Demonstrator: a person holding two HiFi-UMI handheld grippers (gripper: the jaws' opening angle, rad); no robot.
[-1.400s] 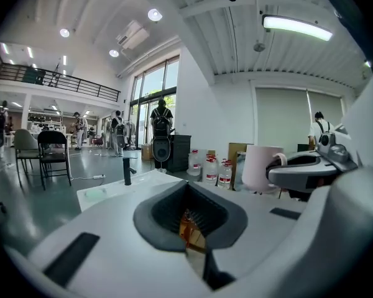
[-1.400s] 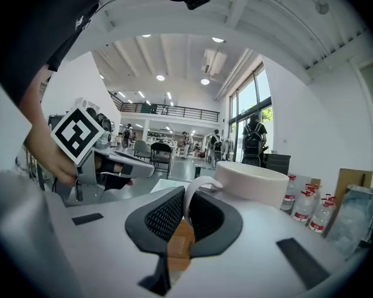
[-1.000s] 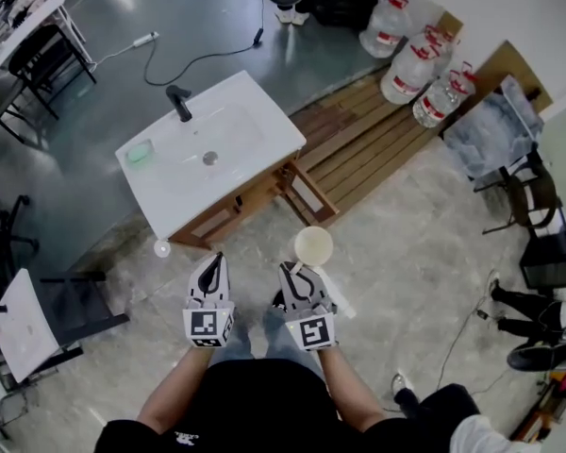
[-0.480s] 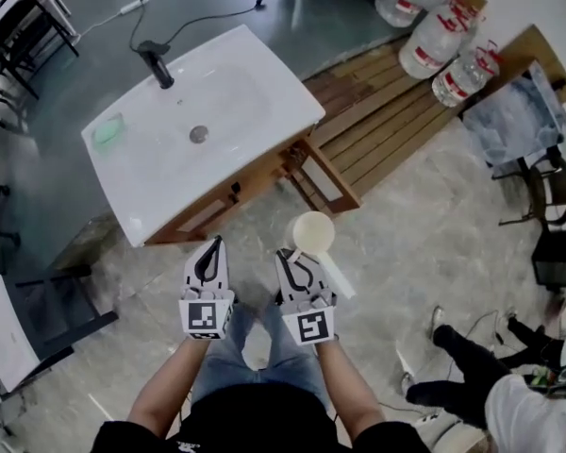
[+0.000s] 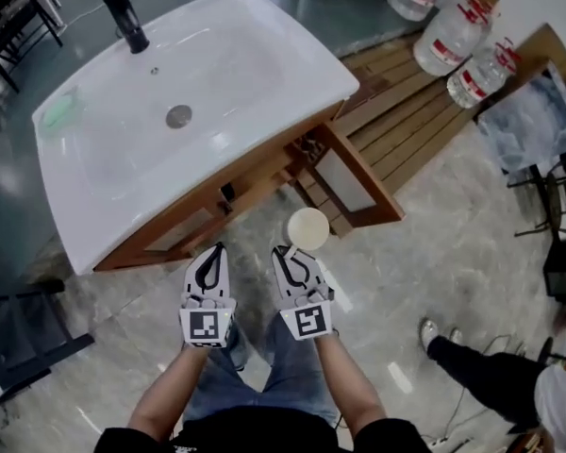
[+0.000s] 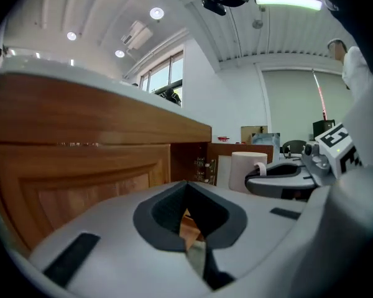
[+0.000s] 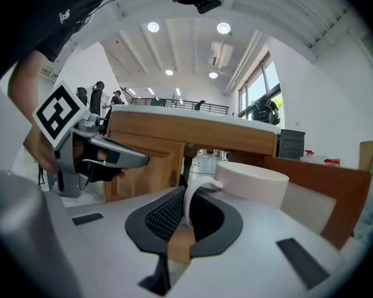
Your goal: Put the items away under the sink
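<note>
Head view: the right gripper [image 5: 285,251] pinches the thin looped handle of a cream ceramic mug [image 5: 308,228]. The cup sits mouth-up just beyond the gripper's tips. Right gripper view shows the jaws pressed tight on that handle [image 7: 188,201], with the mug's round body ahead of them and slightly to their right. The left gripper [image 5: 217,247] is held level with the right one, just beside it on its left. Left gripper view shows its jaws pressed together, tips meeting with nothing between them. Ahead of both grippers stands a brown wooden sink cabinet [image 5: 189,225] topped by a white rectangular basin [image 5: 264,55]. The cabinet's panelled door [image 5: 351,179] hangs open ahead and to the right of the mug.
</note>
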